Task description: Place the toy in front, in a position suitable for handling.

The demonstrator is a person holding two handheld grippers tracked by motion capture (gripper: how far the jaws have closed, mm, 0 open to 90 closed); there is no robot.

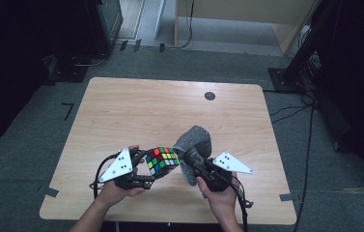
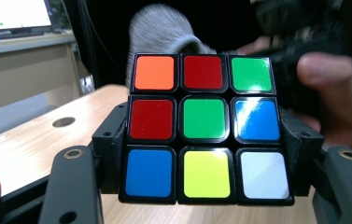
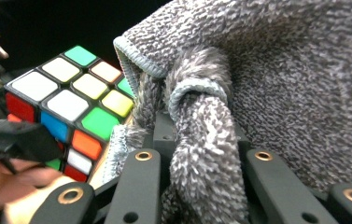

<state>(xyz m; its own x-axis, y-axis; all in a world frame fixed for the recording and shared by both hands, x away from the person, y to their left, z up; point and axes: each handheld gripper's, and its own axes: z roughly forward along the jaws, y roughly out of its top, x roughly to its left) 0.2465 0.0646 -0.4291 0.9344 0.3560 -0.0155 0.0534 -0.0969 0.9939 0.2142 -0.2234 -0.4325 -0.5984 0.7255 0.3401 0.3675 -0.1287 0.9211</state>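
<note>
So starting from the left: the left gripper (image 1: 147,170) has its jaws clamped on the puzzle cube (image 1: 162,160), one jaw on each side of it, which the left gripper view makes pretty obvious, since the cube (image 2: 205,130) sits square between the two black jaws with a full face of colored stickers looking back at the camera. It's held up off the wooden table (image 1: 136,106), near the front edge and a bit left of center. Just to the right of it is the grey cloth (image 1: 193,146), bunched up and pinched in the right gripper (image 1: 195,160), whose jaws are closed down tight on a fold of it; in the right gripper view the fuzzy fabric (image 3: 276,84) spills over the jaws and hangs beside the cube (image 3: 73,100). The bit that matters for the next move, I'd say: the cube lies directly left of the cloth, close enough that they look to be touching or nearly so, though I can't tell for sure. The right hand is the one carrying the wiper, so it only needs a short sideways push left onto the cube's right-hand face while the left just holds steady.
</note>
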